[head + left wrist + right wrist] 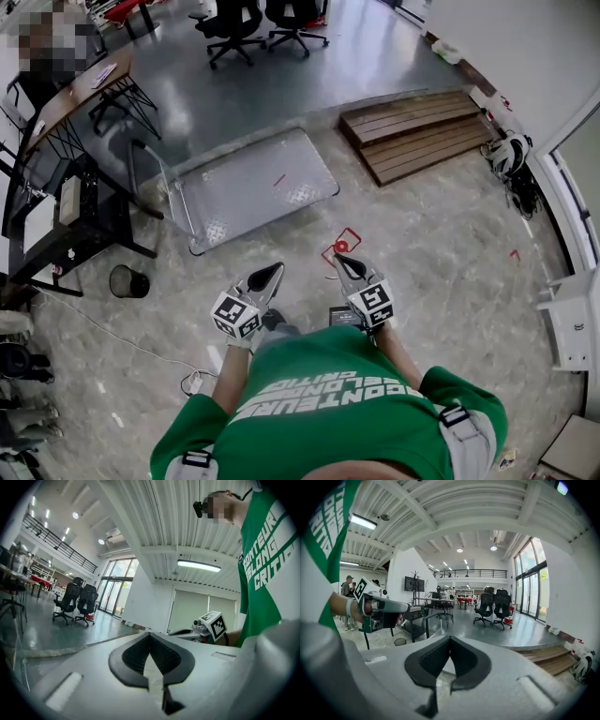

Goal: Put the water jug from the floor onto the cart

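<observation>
Grey jaws of the left gripper [150, 638] and the right gripper [450, 640] are fully closed, pads together, with nothing between them. Both units are held side by side, near each other, in front of the person's green shirt [328, 403]. In the head view, the cart [248, 187] stands on the floor at 11 o'clock from the grippers, well apart from them. A red floor mark [341, 246] lies just ahead of the right gripper, wooden steps [422, 131] lie at 1 o'clock, and a bin [128, 281] stands at 9 o'clock.
</observation>
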Motion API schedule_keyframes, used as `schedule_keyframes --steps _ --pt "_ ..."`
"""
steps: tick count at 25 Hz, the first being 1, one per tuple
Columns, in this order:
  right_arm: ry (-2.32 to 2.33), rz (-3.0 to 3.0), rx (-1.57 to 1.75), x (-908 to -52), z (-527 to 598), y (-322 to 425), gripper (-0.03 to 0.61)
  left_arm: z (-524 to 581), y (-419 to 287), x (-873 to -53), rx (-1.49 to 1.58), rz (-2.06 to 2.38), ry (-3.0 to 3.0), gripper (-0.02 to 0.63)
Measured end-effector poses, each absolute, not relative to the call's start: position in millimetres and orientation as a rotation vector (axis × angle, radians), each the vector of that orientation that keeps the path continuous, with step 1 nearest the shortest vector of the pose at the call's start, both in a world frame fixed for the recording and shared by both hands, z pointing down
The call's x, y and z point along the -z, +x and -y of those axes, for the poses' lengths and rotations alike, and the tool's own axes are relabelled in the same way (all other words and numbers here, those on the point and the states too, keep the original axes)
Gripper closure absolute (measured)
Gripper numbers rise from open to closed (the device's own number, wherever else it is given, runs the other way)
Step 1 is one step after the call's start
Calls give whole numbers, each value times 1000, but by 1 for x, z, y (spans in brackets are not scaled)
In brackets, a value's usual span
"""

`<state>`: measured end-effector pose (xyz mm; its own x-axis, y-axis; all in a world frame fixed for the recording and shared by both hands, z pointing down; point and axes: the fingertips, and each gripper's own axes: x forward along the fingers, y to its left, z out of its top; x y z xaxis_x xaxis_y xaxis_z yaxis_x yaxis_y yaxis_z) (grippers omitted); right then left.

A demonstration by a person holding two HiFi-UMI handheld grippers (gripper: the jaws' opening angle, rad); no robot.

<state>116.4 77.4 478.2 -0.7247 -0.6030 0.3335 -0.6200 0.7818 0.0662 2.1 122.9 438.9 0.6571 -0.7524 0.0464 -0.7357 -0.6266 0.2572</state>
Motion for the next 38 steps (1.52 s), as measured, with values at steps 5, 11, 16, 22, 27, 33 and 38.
schedule_keyframes --steps 5,11,16,22,27,33,38 --pt "904 2637 -57 -477 -69 86 586 -115 -26 -442 107 1224 2604 604" --pt "877 2636 -45 -475 -60 51 586 -109 -59 -442 124 1238 2587 604" --pt "876 2641 -18 -477 -53 27 585 -105 -83 -443 136 1240 2586 603" --pt "864 2628 -28 -488 -54 8 585 -102 -104 -450 127 1248 2583 604" --pt "862 2624 -45 -488 -54 0 584 -101 -117 -452 134 1261 2577 603" --pt "874 2618 -28 -488 -51 -3 586 -99 -122 -455 144 1255 2581 603" --pt "877 2597 -54 -493 -56 4 584 -99 -116 -460 141 1227 2578 603"
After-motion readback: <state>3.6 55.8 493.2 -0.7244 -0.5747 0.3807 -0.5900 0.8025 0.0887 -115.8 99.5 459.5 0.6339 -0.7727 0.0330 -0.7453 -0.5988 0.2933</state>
